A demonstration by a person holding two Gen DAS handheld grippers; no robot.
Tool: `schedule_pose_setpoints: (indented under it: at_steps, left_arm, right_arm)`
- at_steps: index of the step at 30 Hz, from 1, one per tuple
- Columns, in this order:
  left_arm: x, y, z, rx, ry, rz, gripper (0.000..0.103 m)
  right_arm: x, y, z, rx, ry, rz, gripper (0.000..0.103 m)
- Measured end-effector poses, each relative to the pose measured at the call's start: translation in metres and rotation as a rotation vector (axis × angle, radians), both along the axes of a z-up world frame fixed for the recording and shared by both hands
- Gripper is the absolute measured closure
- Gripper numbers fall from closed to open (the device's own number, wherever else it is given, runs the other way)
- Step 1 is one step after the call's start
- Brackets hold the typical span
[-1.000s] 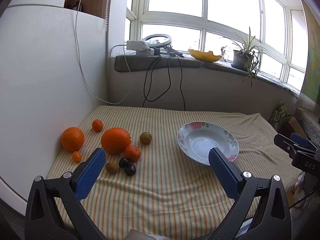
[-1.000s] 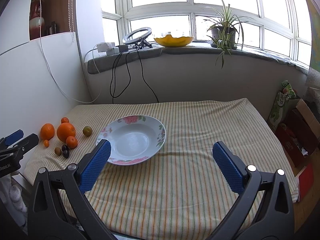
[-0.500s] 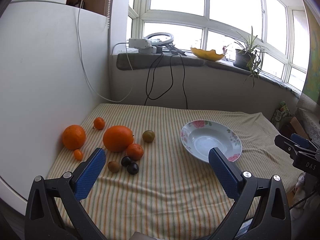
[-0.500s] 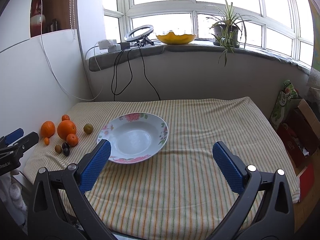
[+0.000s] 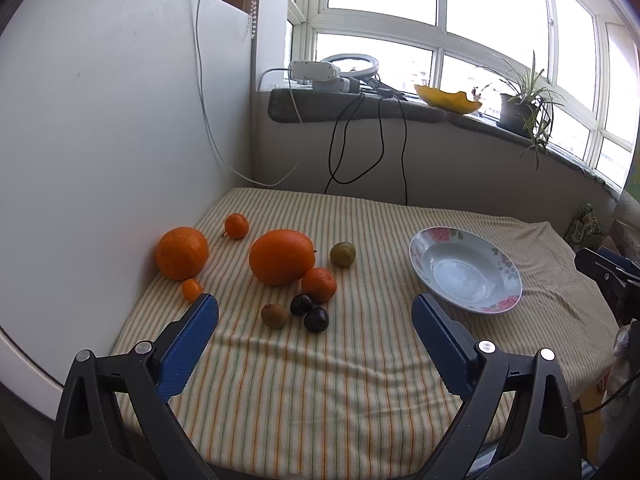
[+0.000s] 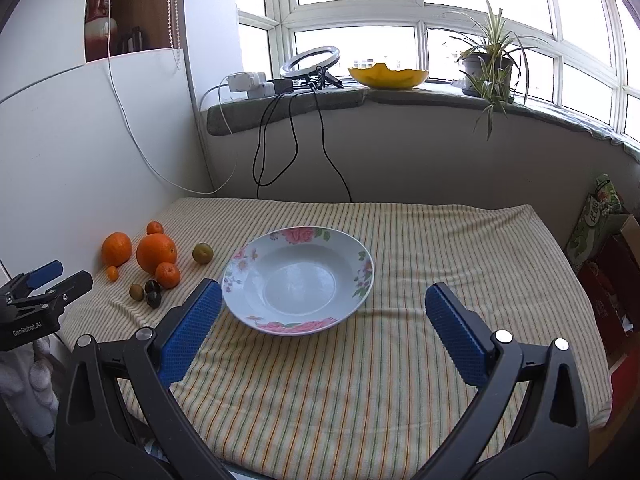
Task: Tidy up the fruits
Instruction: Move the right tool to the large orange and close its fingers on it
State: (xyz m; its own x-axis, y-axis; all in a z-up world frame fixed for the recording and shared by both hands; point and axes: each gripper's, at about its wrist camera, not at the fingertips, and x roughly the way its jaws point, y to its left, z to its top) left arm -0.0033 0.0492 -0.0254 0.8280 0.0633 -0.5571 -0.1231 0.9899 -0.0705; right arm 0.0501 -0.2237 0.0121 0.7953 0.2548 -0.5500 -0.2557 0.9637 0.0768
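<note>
Several fruits lie at the left of a striped cloth: a big orange, a second orange by the wall, mandarins, a green plum, two dark plums and a brown kiwi. A flowered white plate stands empty at the right; it also shows in the right wrist view. My left gripper is open, above the table's near edge, facing the fruits. My right gripper is open and empty, in front of the plate.
A white panel borders the table on the left. White and black cables hang from the windowsill. The sill holds a ring light, a yellow bowl and a potted plant. Boxes and bags stand right of the table.
Both grippers have moved forward towards the table, so fruits and plate look larger. The left view has swung towards the fruits. Both stay open.
</note>
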Motion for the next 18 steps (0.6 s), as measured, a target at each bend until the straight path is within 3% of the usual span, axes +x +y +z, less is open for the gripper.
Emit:
schedule_pose_setpoints:
  at_steps: [18]
  left_arm:
    - [0.026,0.046,-0.031,-0.114,0.068,0.037,0.011]
  right_arm:
    - [0.072,0.105,-0.011,-0.072,0.091,0.29,0.0]
